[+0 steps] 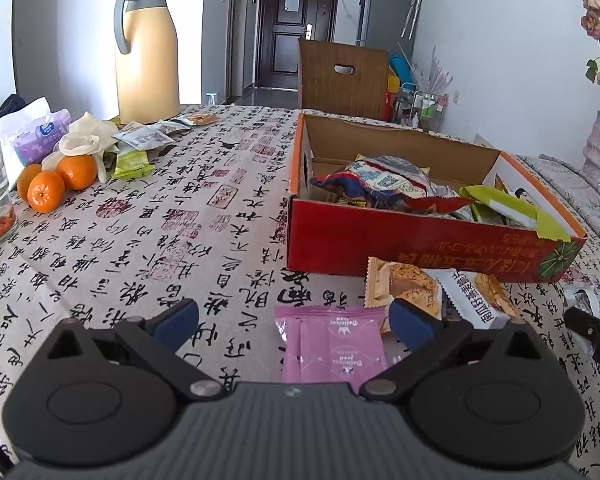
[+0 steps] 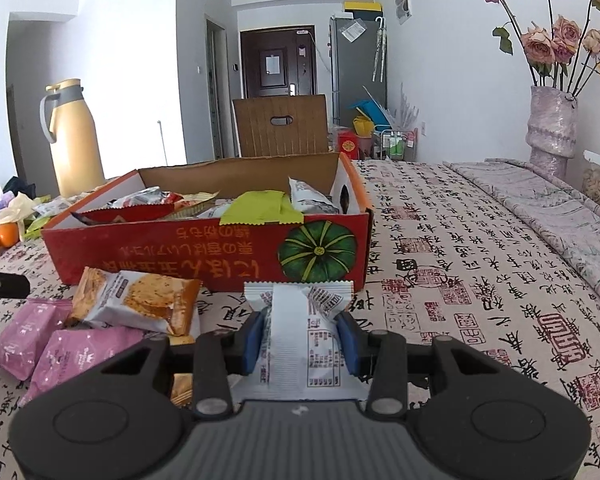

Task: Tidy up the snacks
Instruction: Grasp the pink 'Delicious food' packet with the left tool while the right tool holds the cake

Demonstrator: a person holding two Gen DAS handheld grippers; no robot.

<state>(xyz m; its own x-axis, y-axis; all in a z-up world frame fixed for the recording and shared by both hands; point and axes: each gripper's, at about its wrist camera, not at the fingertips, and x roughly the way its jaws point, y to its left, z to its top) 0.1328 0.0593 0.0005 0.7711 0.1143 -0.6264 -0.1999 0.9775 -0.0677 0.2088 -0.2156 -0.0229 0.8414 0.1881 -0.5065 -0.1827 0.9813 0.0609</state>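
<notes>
Here the right gripper (image 2: 302,338) pinches a white packet (image 2: 296,344); left gripper (image 1: 294,320) spread, seemingly empty.

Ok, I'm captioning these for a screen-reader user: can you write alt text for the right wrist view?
The right gripper is shut on a white snack packet, held just in front of a red cardboard box already part-filled with snacks. Pink packets and an orange-and-white cracker packet lie on the calligraphy-print tablecloth to its left.

Snacks by the red box
White packet (image 2: 296,336) held upright before the red carton (image 2: 204,248) of snacks; pink (image 1: 332,348) and orange packets (image 2: 140,300) lie flat nearby
</notes>
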